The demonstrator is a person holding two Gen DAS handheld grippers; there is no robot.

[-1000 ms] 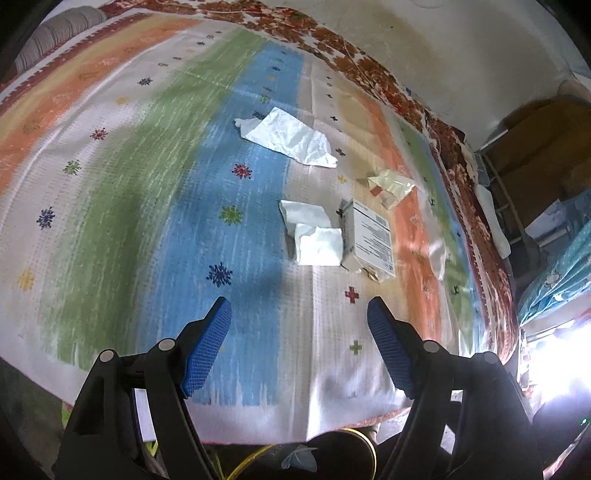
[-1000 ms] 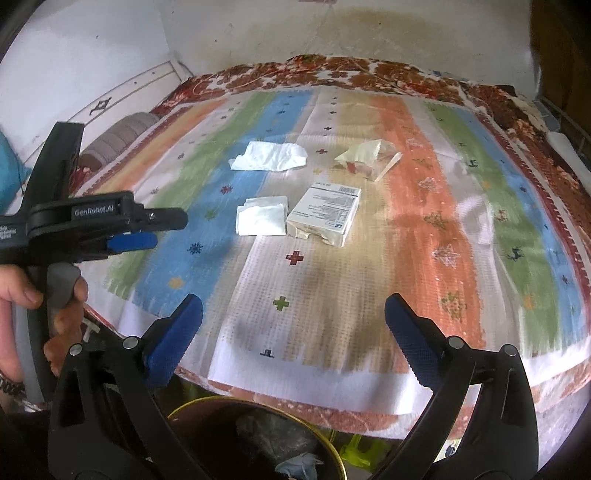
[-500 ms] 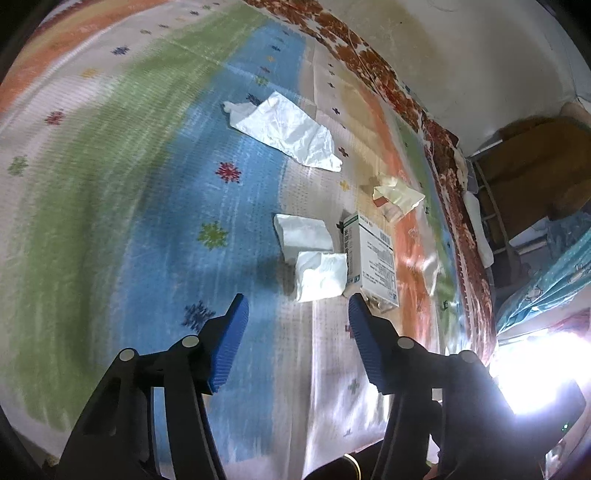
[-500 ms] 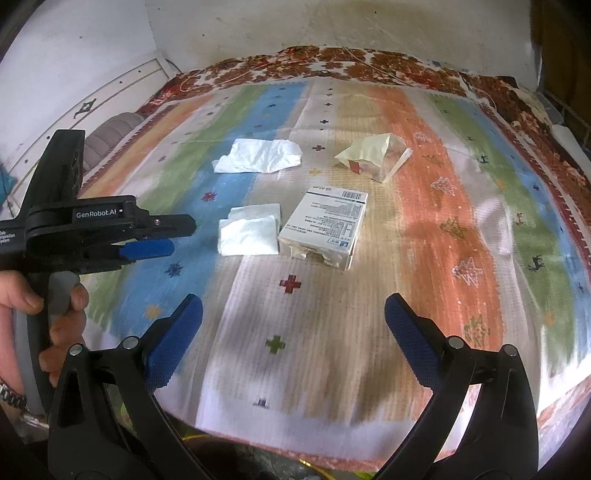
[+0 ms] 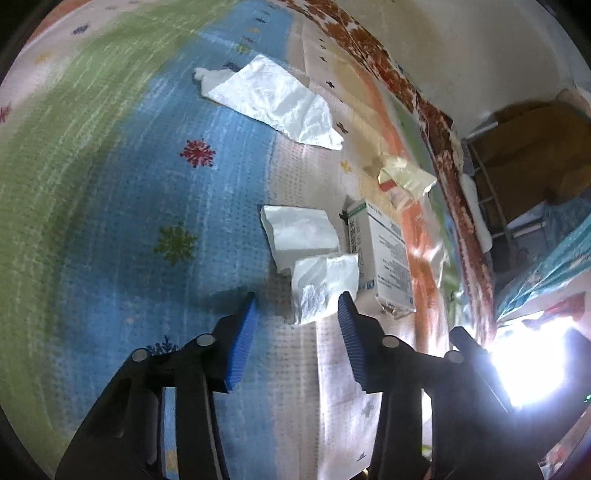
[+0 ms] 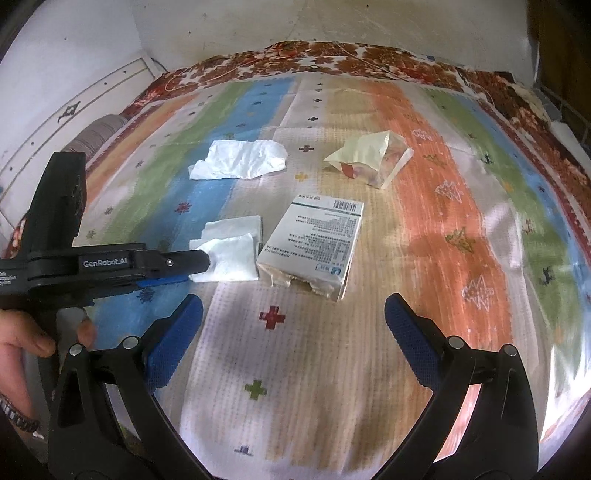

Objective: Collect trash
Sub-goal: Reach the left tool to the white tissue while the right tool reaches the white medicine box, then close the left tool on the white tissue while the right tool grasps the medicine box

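Observation:
Trash lies on a striped bedspread [image 6: 461, 229]. A folded white tissue [image 5: 317, 273] [image 6: 232, 251] lies beside a white printed carton [image 5: 384, 254] [image 6: 314, 243]. A larger crumpled tissue [image 5: 273, 99] [image 6: 240, 160] and a yellowish wrapper [image 5: 406, 177] [image 6: 369, 158] lie farther off. My left gripper [image 5: 297, 306] is open, its blue pads at either side of the folded tissue's near end; it also shows in the right wrist view [image 6: 199, 266]. My right gripper [image 6: 293, 321] is open and empty, just short of the carton.
A wall [image 6: 332, 26] rises behind the bed. A rolled grey pillow [image 6: 99, 129] lies at the far left edge. Shelves and dark furniture [image 5: 517, 155] stand beyond the right side of the bed. Bright glare [image 5: 532, 362] fills the lower right of the left wrist view.
My left gripper has moved forward and down to the folded tissue, with its jaws narrowed around it. My right gripper has moved forward towards the carton, still wide open.

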